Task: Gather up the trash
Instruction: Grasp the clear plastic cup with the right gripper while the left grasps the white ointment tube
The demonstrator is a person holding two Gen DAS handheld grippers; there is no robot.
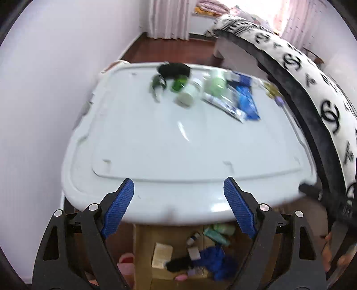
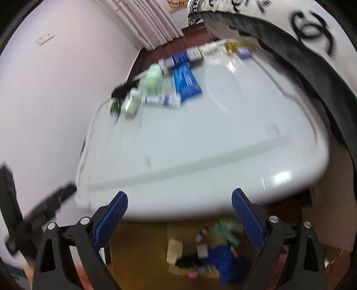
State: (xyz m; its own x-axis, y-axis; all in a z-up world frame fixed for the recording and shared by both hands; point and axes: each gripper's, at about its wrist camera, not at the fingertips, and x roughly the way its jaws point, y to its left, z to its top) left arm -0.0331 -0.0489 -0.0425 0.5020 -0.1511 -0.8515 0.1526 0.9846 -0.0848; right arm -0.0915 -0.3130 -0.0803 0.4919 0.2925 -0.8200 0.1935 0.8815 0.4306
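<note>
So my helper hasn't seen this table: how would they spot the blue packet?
Find the white plastic table beside the bed. In the litter along its far edge, the blue packet lies flat at the row's right end, the only solid blue item there.

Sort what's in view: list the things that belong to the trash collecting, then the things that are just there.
Job:
- blue packet
- pale green bottle
- white jar
- green and black bits
- cardboard box on the floor, already holding trash
- left gripper and right gripper, both open and empty

Just there:
- white lid serving as the surface
- patterned blanket
- curtain
</note>
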